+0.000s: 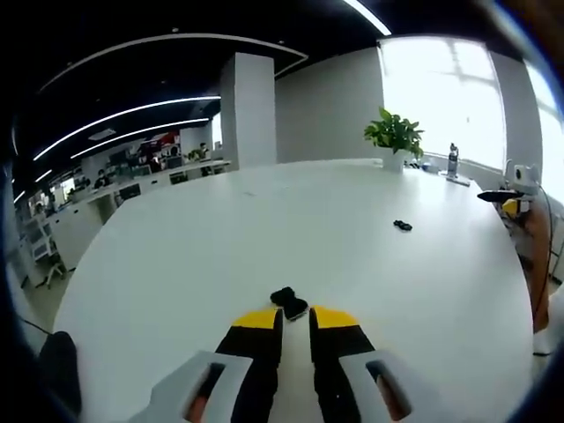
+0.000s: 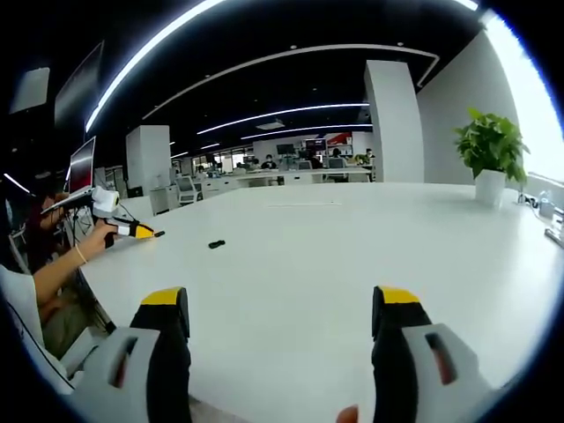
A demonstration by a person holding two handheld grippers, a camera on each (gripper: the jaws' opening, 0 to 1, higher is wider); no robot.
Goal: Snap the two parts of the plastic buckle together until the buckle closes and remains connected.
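- The left tongs point(image 1: 295, 319) have their yellow-tipped jaws nearly together, only a narrow gap between them. A black buckle part point(image 1: 288, 302) lies on the white worktop point(image 1: 220, 256) just beyond the tips; whether the tips touch it I cannot tell, and it does not look gripped.
- The right tongs point(image 2: 280, 300) stand wide apart with nothing between them, hovering low over the worktop's near edge.
- A second small black piece point(image 1: 402, 226), probably the other buckle half, lies well apart from the first, further along the worktop; in the right gripper view it point(image 2: 216, 244) sits off to the left, near a person's hand point(image 2: 106, 231) holding another gripper.
- Risk: with jaws this close, pushing forward would likely shove the small, light part across the smooth surface instead of taking it.
- Risk: a grab on the wrong side could cover the mating end, so the halves would not line up.
- Risk: the far half lies near the other person and could be disturbed.
- A potted plant point(image 1: 394, 137) stands well clear.
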